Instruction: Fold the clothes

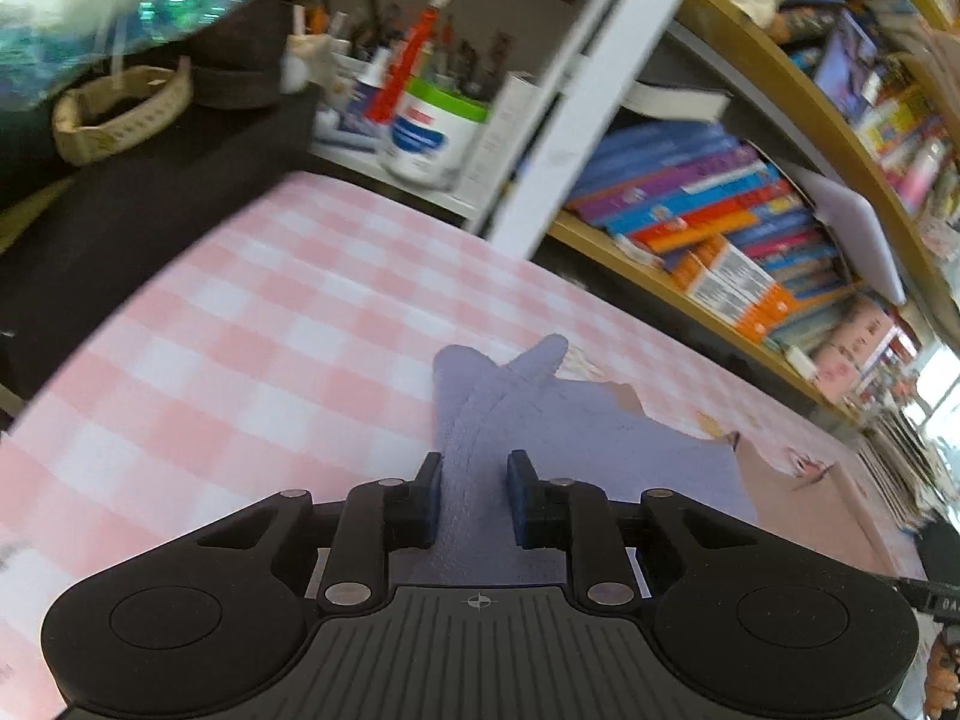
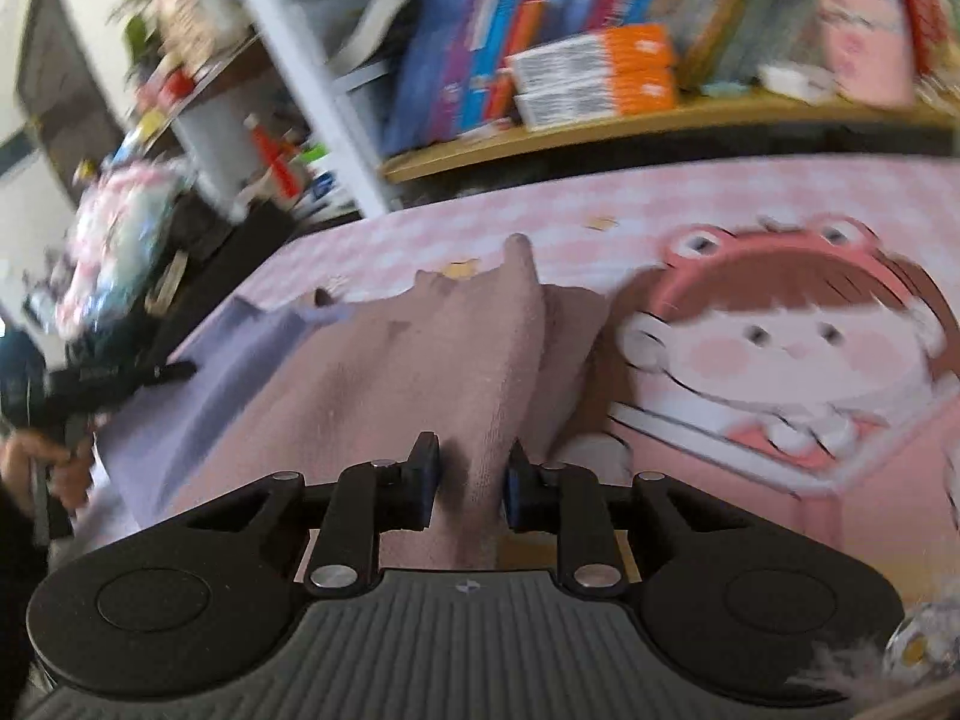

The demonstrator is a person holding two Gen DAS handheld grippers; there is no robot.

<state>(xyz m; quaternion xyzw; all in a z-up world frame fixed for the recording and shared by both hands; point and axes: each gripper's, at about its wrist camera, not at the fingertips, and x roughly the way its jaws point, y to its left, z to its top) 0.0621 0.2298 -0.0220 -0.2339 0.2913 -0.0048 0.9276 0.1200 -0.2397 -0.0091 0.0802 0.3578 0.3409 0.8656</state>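
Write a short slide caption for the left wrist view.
Left claw grips a ridge of lavender cloth over the pink checked tablecloth, beside bookshelves.

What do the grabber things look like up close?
Both the left gripper and right gripper are black plastic, with two round discs, silver rivets, a ribbed grey plate bearing a small crosshair mark, and blue pads inside the fingers.

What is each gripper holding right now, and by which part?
Left gripper pinches the lilac cloth at a raised fold; right gripper pinches the pink cloth likewise.
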